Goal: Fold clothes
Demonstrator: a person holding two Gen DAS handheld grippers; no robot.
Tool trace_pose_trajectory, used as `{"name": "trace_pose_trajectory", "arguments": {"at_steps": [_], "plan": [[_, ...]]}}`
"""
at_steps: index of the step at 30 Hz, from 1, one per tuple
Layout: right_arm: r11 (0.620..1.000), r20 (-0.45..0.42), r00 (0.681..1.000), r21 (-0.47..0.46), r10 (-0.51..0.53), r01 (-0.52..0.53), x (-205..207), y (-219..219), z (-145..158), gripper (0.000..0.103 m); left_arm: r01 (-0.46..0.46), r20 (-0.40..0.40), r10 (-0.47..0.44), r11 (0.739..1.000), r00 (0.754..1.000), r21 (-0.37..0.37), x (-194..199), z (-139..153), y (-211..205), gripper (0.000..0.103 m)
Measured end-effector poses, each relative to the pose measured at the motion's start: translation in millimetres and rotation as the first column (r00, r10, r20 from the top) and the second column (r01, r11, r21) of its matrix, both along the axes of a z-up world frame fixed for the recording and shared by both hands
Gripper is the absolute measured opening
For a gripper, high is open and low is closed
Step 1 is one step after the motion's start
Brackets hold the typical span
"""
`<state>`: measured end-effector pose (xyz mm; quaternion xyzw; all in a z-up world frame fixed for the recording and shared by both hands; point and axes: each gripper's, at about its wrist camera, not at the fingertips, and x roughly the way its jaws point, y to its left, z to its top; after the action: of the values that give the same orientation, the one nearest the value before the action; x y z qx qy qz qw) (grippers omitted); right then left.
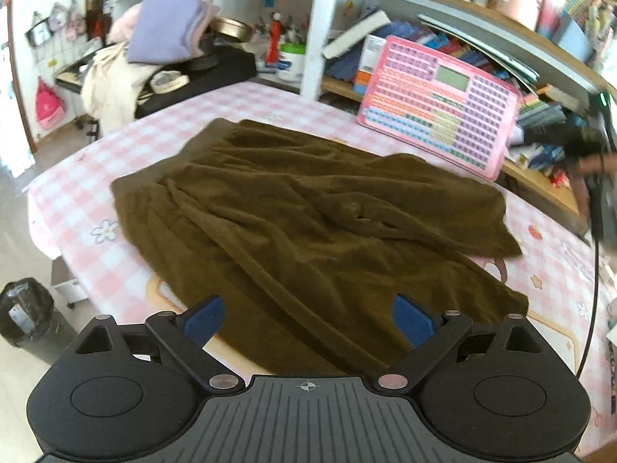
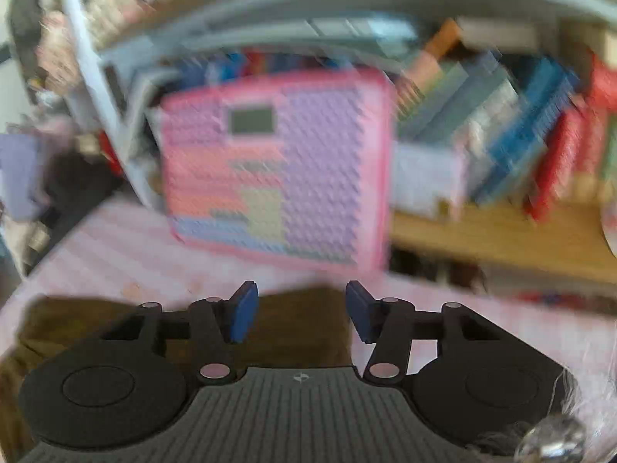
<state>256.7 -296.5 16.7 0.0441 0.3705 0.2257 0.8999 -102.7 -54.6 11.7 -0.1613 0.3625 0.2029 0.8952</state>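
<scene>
Garment [image 1: 308, 212], brown, lies rumpled mid-table [image 1: 77, 200], one flap doubled over at 3 o'clock. Left claw [image 1: 308, 320] spread, hovering over near hem to grab it. Right claw [image 2: 300, 310] half-spread, pinching nothing, poised above far edge.

The right tongs [image 2: 301, 312] stand parted above the brown garment [image 2: 300, 328], facing a blurred pink board [image 2: 277, 177].
</scene>
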Motion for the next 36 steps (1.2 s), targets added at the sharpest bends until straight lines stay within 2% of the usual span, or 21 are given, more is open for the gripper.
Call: {"name": "trace_pose_trajectory", "arguments": {"at_steps": [3,4,7,11,13,16,18,20,25,30,36], "plan": [[1.000,-0.108,0.994,-0.023,-0.015,0.013,-13.5,-19.7,-29.2,0.047,-0.041,-0.002,0.041,0.999,0.999,-0.021,-5.4,-2.7,6.4,0.096],[0.999,-0.128,0.992,-0.039,-0.019,0.014,-20.6,-22.2,-36.2,0.044,-0.044,-0.004,0.044,0.999,0.999,-0.027,-5.0,-3.6,7.5,0.096],[0.997,-0.170,0.985,-0.076,-0.010,-0.002,-42.5,-22.6,-56.7,0.043,-0.029,-0.009,0.029,0.999,1.000,-0.039,-1.9,-5.7,6.2,0.096],[0.967,-0.140,0.990,-0.248,0.032,-0.066,-64.7,-2.4,-72.9,0.023,0.015,-0.007,-0.015,1.000,1.000,-0.025,3.9,-4.2,-1.4,0.096],[0.939,-0.128,0.989,-0.323,0.079,-0.117,-75.6,-2.8,-71.4,0.023,0.021,0.001,-0.021,1.000,1.000,-0.012,1.5,-1.7,-2.8,0.096],[0.928,-0.111,0.991,-0.356,0.077,-0.112,-80.9,-8.8,-71.6,0.023,-0.010,0.018,0.010,1.000,1.000,-0.023,-5.1,-0.6,3.1,0.096],[0.926,-0.095,0.994,-0.367,0.058,-0.089,-80.1,-7.4,-71.9,0.024,-0.032,0.022,0.033,0.999,0.999,-0.038,-8.1,-1.8,8.8,0.096],[0.924,-0.080,0.996,-0.377,0.038,-0.065,-79.3,-5.5,-72.2,0.031,-0.039,0.026,0.040,0.998,0.999,-0.040,-11.2,-2.1,12.4,0.096],[0.960,-0.051,0.999,-0.279,-0.012,-0.002,-92.5,-14.7,-49.7,0.032,-0.066,0.042,0.067,0.997,0.997,-0.026,-21.0,-2.0,27.9,0.096],[0.977,-0.088,0.996,-0.207,0.028,-0.046,-136.9,-15.2,-38.0,0.032,-0.147,0.074,0.150,0.988,0.986,-0.043,-27.7,-6.2,65.6,0.096],[0.972,-0.145,0.988,-0.216,0.058,-0.089,-208.3,-5.7,-40.1,0.032,-0.238,0.061,0.241,0.970,0.968,-0.053,-20.8,-20.6,125.4,0.096]]}}
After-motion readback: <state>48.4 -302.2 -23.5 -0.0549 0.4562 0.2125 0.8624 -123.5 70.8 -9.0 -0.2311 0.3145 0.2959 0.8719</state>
